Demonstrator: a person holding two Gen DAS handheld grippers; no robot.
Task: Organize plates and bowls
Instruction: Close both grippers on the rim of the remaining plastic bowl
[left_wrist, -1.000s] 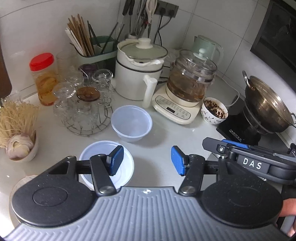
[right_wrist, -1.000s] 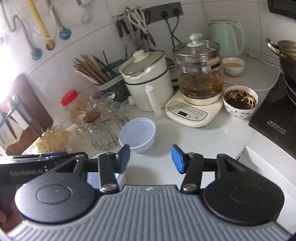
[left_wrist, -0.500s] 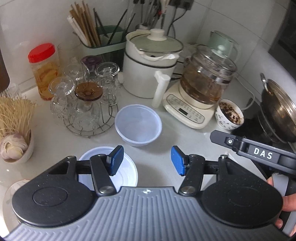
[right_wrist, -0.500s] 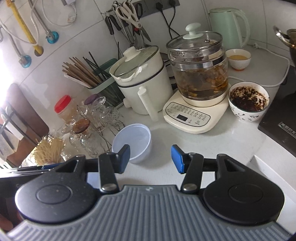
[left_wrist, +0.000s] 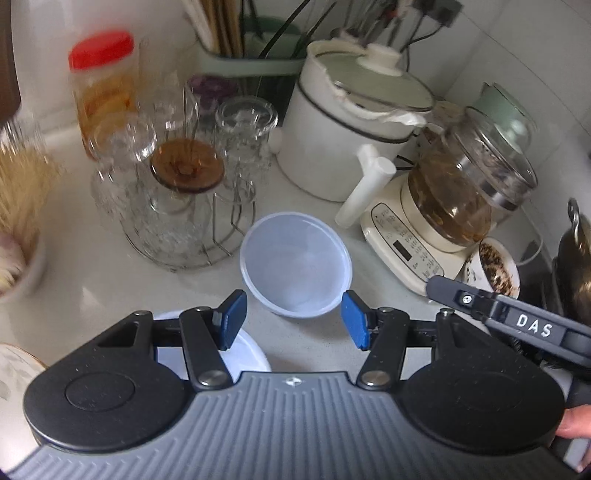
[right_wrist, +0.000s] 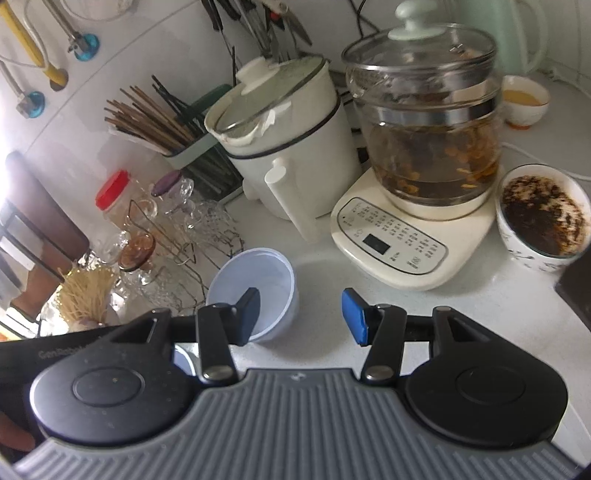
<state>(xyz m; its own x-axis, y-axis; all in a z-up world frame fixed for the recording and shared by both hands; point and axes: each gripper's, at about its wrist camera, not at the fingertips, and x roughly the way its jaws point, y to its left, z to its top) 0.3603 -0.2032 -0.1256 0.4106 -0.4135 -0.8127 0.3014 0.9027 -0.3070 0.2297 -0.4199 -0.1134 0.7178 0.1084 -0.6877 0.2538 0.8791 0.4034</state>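
A translucent plastic bowl stands upright on the white counter, just ahead of my open left gripper. A second white plastic bowl sits under the left finger, mostly hidden. The edge of a patterned plate shows at far left. In the right wrist view the translucent bowl lies behind the left finger of my open, empty right gripper. A ceramic bowl with dark contents stands to the right.
A wire rack of upturned glasses, a white pot with lid, a glass kettle on its base, a chopstick holder, a red-lidded jar and a small cup crowd the back. A metal pot sits right.
Both grippers have moved forward toward the translucent bowl, which now sits closer in both views. Both stay open and empty.
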